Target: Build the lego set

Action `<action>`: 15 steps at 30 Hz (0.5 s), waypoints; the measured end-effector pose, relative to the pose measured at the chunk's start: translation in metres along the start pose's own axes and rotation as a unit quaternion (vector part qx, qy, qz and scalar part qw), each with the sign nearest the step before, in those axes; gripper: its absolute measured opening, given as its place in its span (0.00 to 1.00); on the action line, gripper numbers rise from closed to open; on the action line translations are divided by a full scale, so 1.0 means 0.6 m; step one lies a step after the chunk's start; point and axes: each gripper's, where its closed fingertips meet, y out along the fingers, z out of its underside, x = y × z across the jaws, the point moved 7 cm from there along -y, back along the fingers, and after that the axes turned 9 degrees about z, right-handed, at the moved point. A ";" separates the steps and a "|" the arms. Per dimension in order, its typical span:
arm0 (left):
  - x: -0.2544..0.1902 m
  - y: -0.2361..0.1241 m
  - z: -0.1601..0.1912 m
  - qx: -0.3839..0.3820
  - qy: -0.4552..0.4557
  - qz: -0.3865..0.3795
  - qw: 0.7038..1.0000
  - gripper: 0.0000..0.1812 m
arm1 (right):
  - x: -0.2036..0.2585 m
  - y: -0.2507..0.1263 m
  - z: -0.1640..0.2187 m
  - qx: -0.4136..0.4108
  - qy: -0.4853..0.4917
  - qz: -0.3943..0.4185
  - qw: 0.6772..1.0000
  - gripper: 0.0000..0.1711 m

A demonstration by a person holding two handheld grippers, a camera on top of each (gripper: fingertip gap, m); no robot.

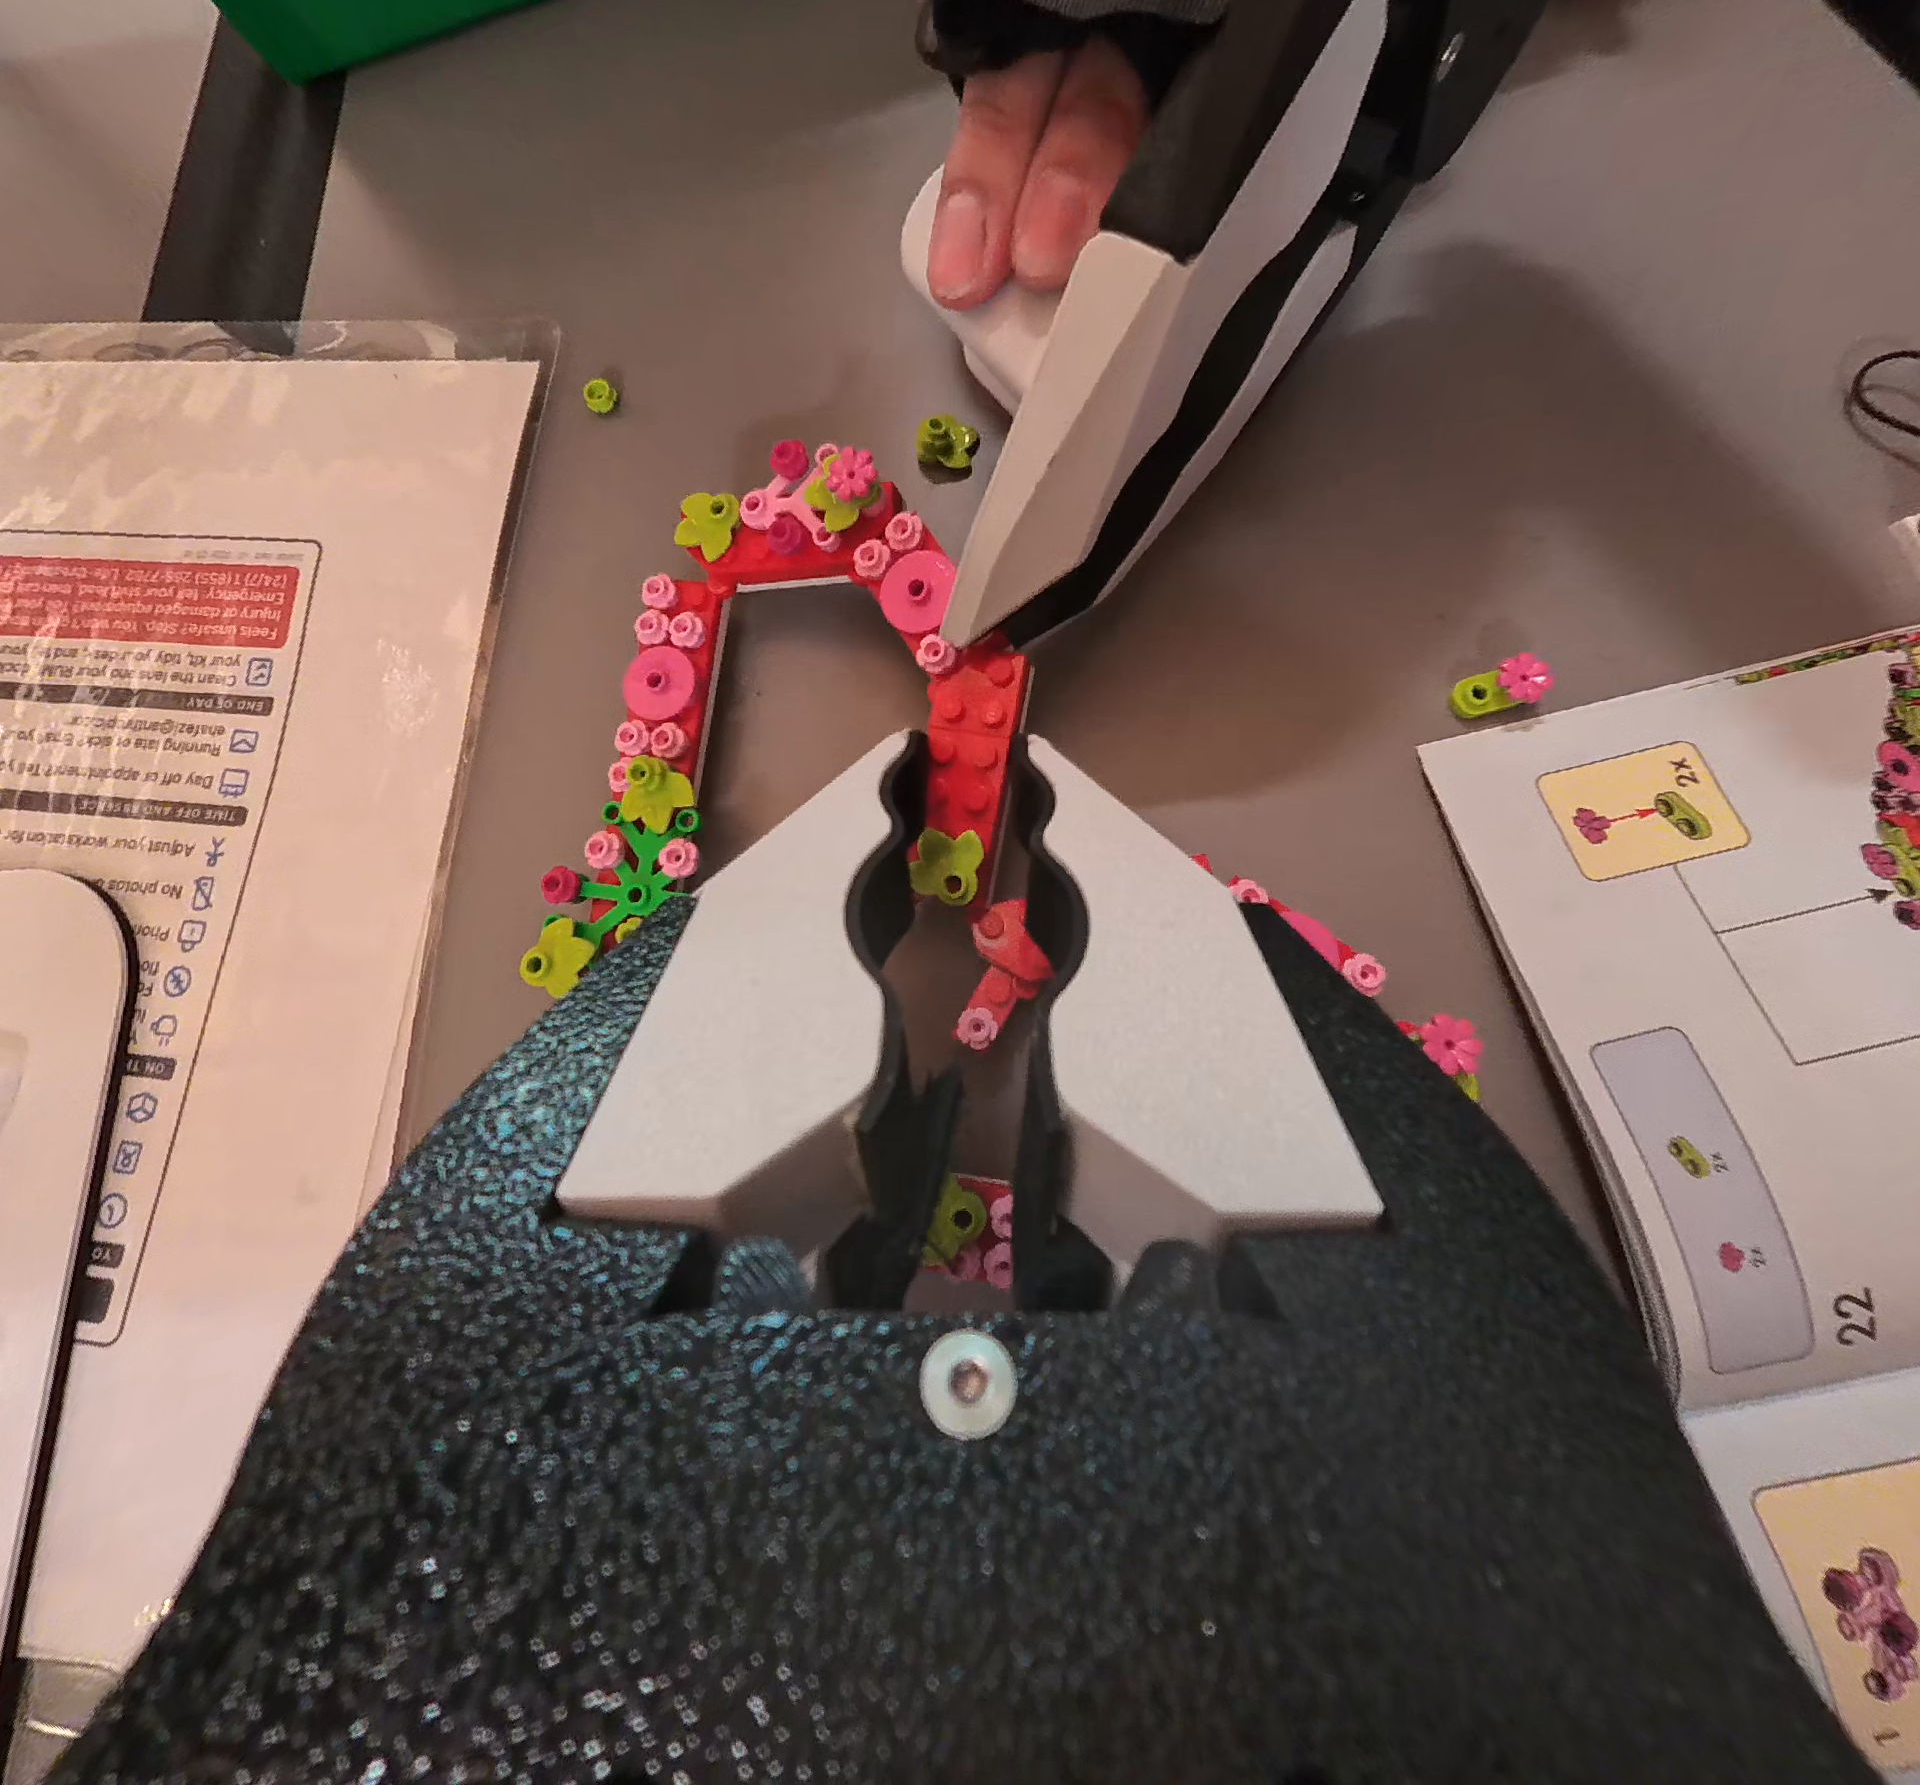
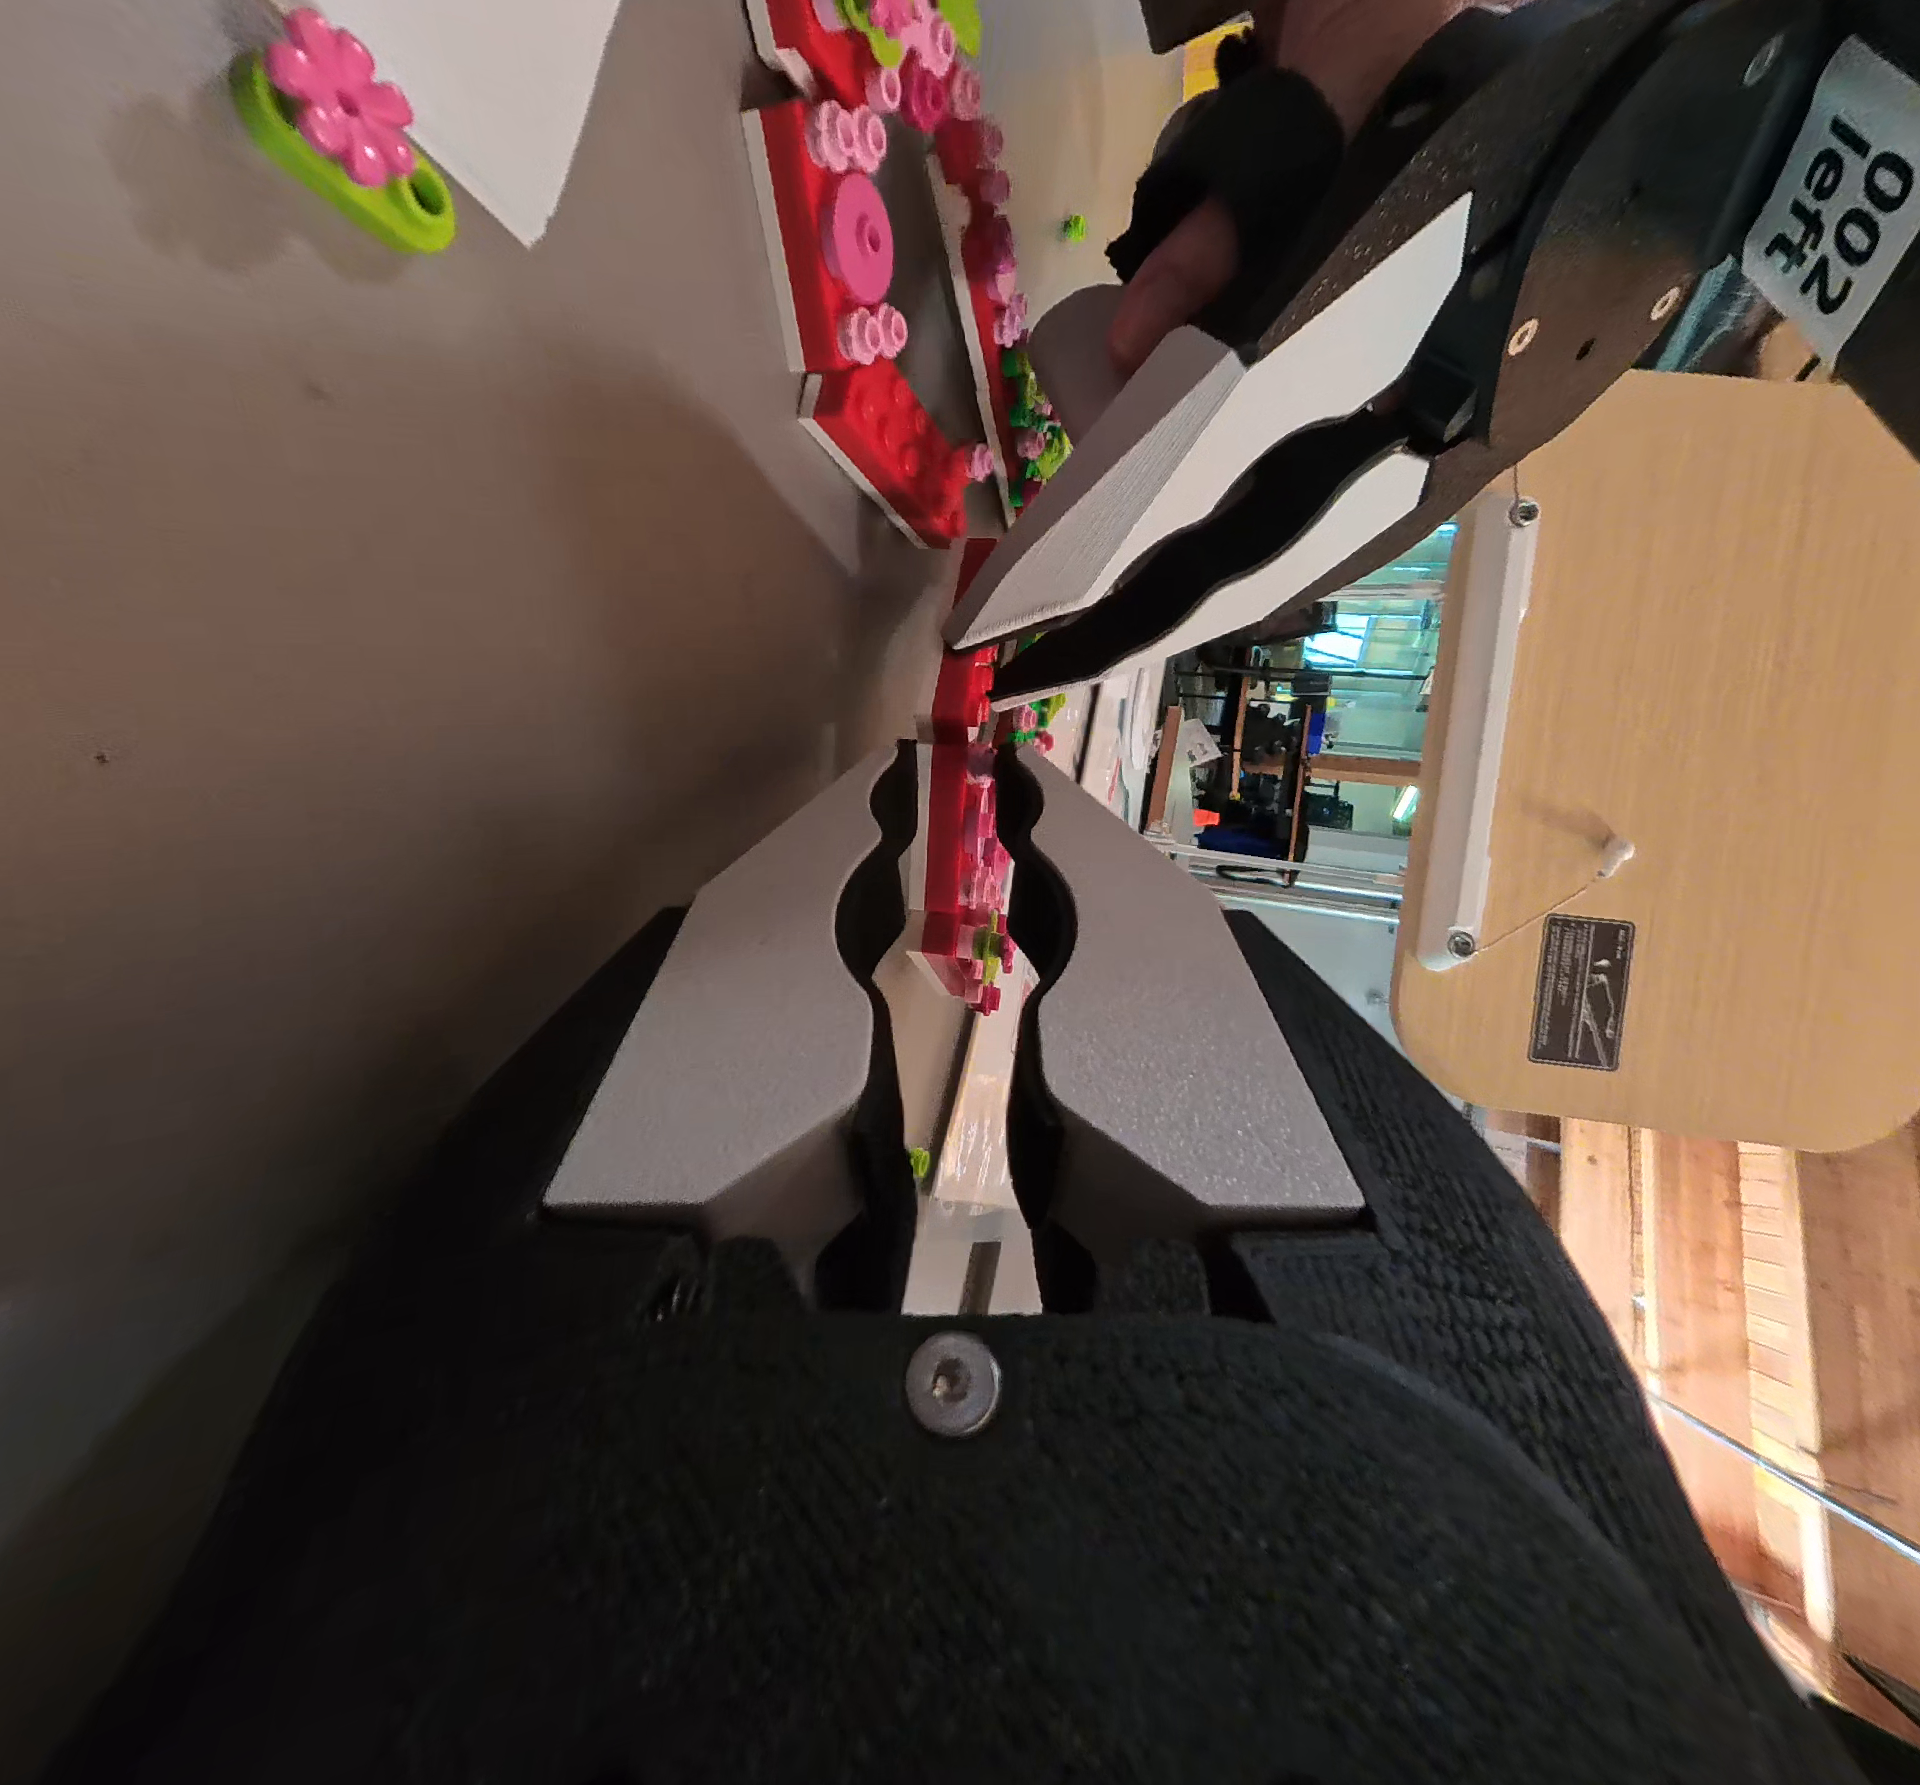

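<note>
Two grippers on one red frame, flat on the grey table. Left gripper: jaws narrowed onto the frame's right side, along its long axis. Right gripper: jaws pinched onto that side edge-on, tips beside the left's.

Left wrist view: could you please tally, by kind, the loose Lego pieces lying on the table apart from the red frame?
Small lime stud: 1
Lime leaf piece: 1
Lime plate with a pink flower: 1
Total: 3 loose pieces, apart from the red frame
</note>
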 end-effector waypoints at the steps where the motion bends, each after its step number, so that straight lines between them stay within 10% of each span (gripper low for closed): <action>1: 0.000 0.000 0.000 -0.001 -0.001 0.000 1.000 0.08 | 0.000 0.000 0.000 -0.001 0.000 0.001 1.000 0.07; 15: -0.002 0.020 0.004 0.035 -0.002 -0.007 0.999 0.08 | -0.068 -0.047 0.056 -0.048 0.199 0.165 0.965 0.28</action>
